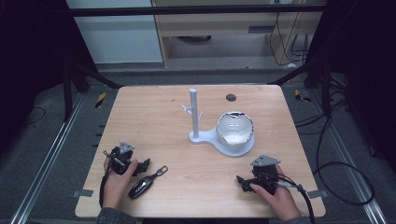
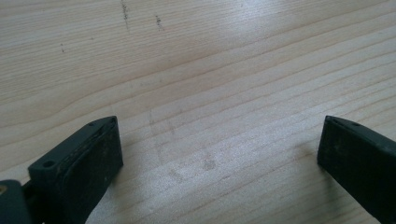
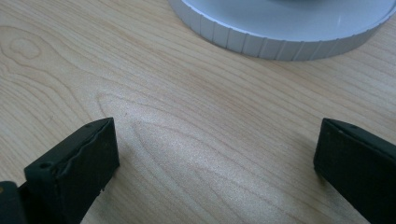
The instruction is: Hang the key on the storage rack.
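- My left gripper (image 1: 143, 164) sits low over the near left part of the wooden table (image 1: 154, 121), held in my left hand (image 1: 116, 179); in the left gripper view its two black jaws stand wide apart with bare wood grain between them, so it holds nothing.
- My right gripper (image 1: 241, 180) sits over the near right part of the table in my right hand (image 1: 275, 193); in the right gripper view its jaws are likewise spread wide with bare wood between them, gripping nothing.
- A black car key fob (image 1: 141, 186) with a small metal ring end lies flat on the table just beside my left gripper, toward the table's middle; I cannot tell whether the jaw tip touches it.
- A white stand (image 1: 205, 136) rests near the centre of the table; its upright post (image 1: 194, 112) carries short side pegs, and its round dish (image 1: 235, 128) sits to the right of the post.
- The ribbed white rim of that stand's base (image 3: 280, 39) shows at the top of the right gripper view, ahead of the open jaws and apart from them.
- A small dark round spot (image 1: 230, 97) marks the far side of the table; cables (image 1: 345, 186) trail on the floor to the right.
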`<state>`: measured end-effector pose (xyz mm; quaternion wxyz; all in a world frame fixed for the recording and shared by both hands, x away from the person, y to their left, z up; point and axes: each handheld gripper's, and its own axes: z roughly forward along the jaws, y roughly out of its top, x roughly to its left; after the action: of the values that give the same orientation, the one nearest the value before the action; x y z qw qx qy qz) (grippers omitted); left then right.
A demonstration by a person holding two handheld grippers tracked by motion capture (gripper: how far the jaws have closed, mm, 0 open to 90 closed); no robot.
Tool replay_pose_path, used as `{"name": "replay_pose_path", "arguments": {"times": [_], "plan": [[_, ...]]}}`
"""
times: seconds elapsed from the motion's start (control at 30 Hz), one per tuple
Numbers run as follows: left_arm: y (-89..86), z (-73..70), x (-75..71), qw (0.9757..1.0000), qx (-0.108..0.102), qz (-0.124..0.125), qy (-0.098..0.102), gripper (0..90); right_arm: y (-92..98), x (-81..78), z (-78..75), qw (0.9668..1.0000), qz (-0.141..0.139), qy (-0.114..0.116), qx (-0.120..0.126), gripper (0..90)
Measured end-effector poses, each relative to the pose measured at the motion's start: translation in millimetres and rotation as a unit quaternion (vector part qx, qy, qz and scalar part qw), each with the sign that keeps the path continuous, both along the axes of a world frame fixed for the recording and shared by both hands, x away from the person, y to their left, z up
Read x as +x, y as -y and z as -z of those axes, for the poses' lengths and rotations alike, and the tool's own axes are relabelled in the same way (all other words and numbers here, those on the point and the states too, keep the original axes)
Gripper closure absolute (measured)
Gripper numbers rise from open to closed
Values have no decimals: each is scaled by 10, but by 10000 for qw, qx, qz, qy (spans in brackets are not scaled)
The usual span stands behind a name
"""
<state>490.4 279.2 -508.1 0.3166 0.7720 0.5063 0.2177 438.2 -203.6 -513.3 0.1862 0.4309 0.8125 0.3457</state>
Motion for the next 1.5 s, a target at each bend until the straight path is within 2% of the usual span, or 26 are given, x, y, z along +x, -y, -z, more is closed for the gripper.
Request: {"name": "replay_pose_path", "arguments": {"times": [0.2,0.3,0.5,0.57,0.6,0.67,0.7,0.93,0.97,1.0,1.17,1.23,1.27,1.3,1.37,1.43,1.47,1.5], "plan": [[-10,-1,-8,10000,4,45,0,0,2,2,2,10000,-9,18,-20,4],[-18,-25,-32,9999,-1,154,-41,18,1,1,0,10000,-2,6,-10,5],[0,-109,-83,9998,-77,176,77,42,1,1,0,10000,0,2,-9,5],[13,-140,-108,9997,-44,240,78,42,1,2,1,10000,-2,8,-14,5],[24,-159,-129,9997,43,200,106,43,1,1,1,10000,-2,7,-13,5],[26,-170,-138,9997,48,207,110,44,2,3,2,10000,-9,19,-22,5],[25,-178,-146,9997,-44,217,91,44,3,3,2,10000,-11,20,-24,4],[23,-210,-174,9995,-146,219,147,45,3,3,2,10000,-10,20,-24,5],[33,-239,-205,9991,-295,77,280,49,3,3,2,10000,-14,21,-26,4],[53,-255,-216,9989,-295,70,351,51,3,4,2,10000,-18,18,-24,5],[150,-342,-207,9990,-222,190,342,54,5,4,2,10000,-28,21,-26,5],[198,-414,-206,9989,-194,286,312,54,5,4,2,10000,-29,23,-25,4],[252,-492,-187,9989,-242,364,189,55,2,1,1,10000,-23,4,-2,5],[252,-492,-187,9989,-242,364,189,56,2,1,1,10000,-26,6,-5,4],[311,-587,-145,9983,-66,567,-83,63,1,0,1,10000,-22,4,-2,5],[348,-689,-98,9973,-88,673,-286,65,2,-2,0,10000,-28,2,-5,5],[383,-776,-69,9960,-37,776,-442,67,5,-5,1,10000,-45,-1,-2,5],[383,-776,-69,9960,-37,776,-442,66,5,-5,1,10000,-45,-1,-2,5]]}}
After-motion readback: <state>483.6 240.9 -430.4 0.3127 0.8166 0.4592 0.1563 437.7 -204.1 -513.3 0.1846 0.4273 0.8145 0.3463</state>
